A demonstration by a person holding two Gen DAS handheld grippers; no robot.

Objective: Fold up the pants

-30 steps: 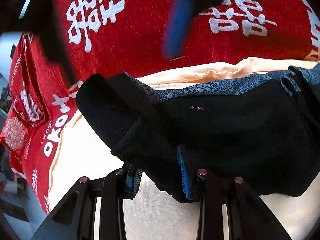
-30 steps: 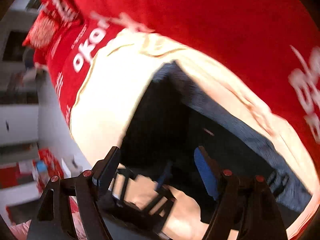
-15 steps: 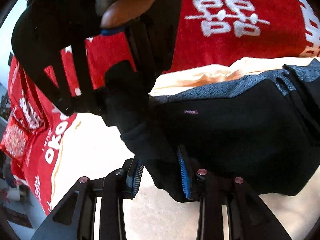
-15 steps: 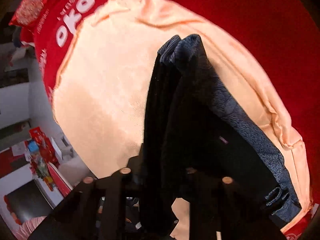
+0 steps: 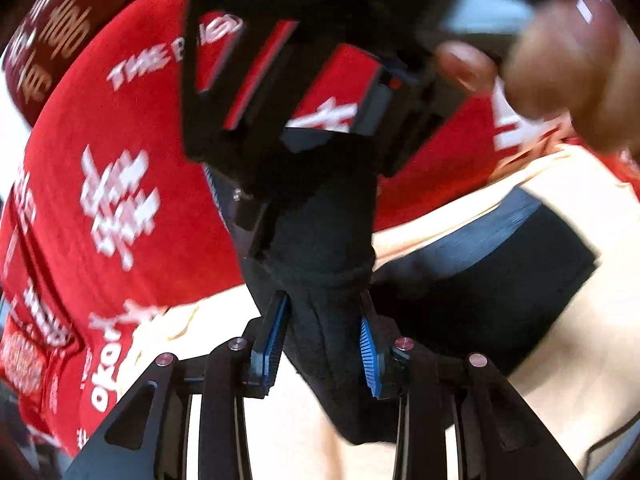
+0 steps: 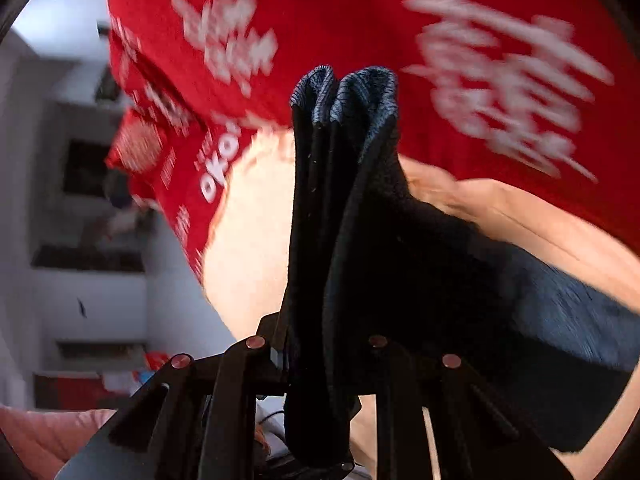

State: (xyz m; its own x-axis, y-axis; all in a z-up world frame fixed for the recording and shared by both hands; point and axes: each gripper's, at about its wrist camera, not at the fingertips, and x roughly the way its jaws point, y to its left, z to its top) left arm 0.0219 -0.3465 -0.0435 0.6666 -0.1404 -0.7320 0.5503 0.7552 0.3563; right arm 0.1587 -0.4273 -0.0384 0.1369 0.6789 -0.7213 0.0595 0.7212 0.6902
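With both the left gripper (image 5: pixel 323 334) and right gripper (image 6: pixel 328 354) pinching one bunched end of the black pants (image 5: pixel 472 280), raised off the cream sheet (image 5: pixel 580 360), carry level and lay edges flush

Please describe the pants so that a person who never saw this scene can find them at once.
Look first at the big red cloth with white characters, then at the pale peach sheet lying on it. The pants are the black garment on that sheet, with one end gathered between the left gripper and the right gripper. It is the only dark fabric there, edged with a grey-blue ribbed band.
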